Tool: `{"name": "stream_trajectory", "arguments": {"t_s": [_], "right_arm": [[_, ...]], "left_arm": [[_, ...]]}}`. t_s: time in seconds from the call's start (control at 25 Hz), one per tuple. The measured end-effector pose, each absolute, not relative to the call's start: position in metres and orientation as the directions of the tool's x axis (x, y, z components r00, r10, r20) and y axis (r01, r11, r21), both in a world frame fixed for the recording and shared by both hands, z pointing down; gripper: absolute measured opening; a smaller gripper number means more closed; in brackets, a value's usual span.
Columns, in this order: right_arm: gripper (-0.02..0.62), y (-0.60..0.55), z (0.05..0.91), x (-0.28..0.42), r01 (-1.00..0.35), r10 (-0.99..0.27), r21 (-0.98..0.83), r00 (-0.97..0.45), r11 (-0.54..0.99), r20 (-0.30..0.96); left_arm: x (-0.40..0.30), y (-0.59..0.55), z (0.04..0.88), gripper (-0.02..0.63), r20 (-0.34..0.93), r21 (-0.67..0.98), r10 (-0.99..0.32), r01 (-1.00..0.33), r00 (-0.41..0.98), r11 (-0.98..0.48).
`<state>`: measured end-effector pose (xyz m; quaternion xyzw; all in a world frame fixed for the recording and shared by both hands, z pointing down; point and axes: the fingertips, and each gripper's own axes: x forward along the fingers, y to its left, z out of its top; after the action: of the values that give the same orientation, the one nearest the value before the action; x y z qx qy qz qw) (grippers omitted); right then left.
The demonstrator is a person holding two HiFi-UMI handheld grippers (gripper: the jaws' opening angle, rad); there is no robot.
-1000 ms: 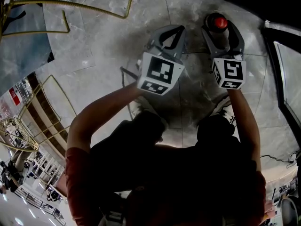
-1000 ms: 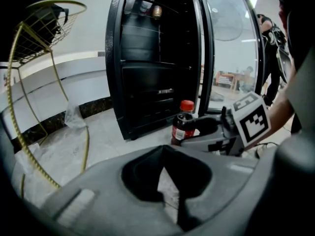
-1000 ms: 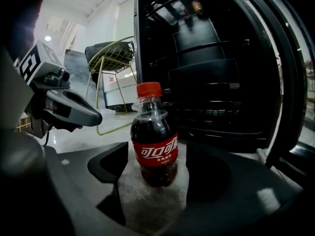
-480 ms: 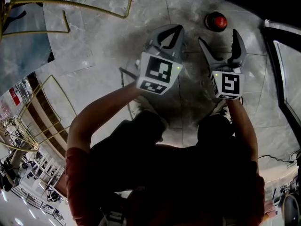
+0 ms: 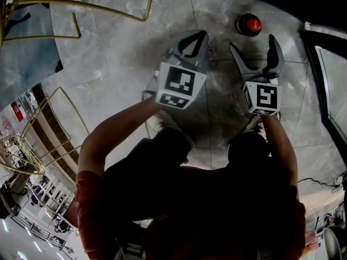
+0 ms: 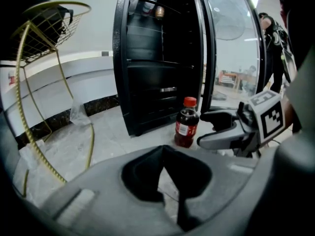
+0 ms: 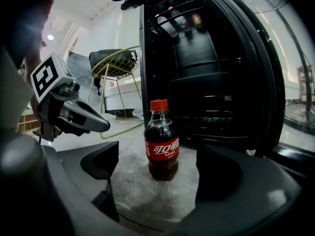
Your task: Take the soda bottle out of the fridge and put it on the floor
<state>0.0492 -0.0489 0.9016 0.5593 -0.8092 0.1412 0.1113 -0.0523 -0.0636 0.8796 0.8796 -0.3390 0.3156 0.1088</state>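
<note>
Right gripper (image 5: 253,43) has its jaws spread wide, pinching nothing. The soda bottle (image 5: 249,24) stands upright on the grey marble floor (image 5: 108,64), just past the fingertips at about 12 o'clock and clear of both pads. In the right gripper view the bottle (image 7: 161,141) sits centred in the gap between the two jaws, red cap on, red label facing the camera, dark drink filling it nearly to the neck.

Behind the bottle, at 12 to 1 o'clock, the black fridge (image 7: 206,58) stands open, its wire shelves dim; a couple of bottles seem to rest on the top shelf, though the dark makes that uncertain. The glass door (image 6: 231,43) swings out at 3 o'clock.

Left gripper (image 5: 201,37) hangs at 9 o'clock of the right one, its jaws pressed together at the tips and empty. From its view the bottle (image 6: 186,124) is at 1 o'clock, and a gold wire rack (image 6: 34,82) stands at 9 o'clock.
</note>
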Motion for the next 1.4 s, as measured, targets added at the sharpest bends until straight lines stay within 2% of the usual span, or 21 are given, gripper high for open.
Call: {"name": "stream_trajectory", "arguments": {"t_s": [0.76,1.08,1.28,1.4], "right_arm": [[0.471,-0.045,0.89,0.055,-0.951,-0.897,-0.087,-0.31,0.298,0.316],[0.244,-0.036,0.885,0.068,-0.97,-0.918,-0.065,-0.242,0.234,0.314],[0.132,-0.03,0.892,0.08,-0.983,-0.914,-0.037,-0.179,0.178,0.364],[0.04,-0.026,0.892,0.085,-0.988,-0.916,-0.024,-0.149,0.151,0.372]], "left_arm": [[-0.053,-0.067,0.875,0.0,0.615,-0.029,-0.544,-0.673,0.571,-0.739],[-0.055,-0.069,0.874,0.0,0.612,-0.034,-0.548,-0.674,0.57,-0.738],[-0.054,-0.069,0.873,0.0,0.607,-0.033,-0.551,-0.674,0.573,-0.738],[-0.053,-0.069,0.873,0.0,0.604,-0.037,-0.552,-0.672,0.575,-0.74]]}}
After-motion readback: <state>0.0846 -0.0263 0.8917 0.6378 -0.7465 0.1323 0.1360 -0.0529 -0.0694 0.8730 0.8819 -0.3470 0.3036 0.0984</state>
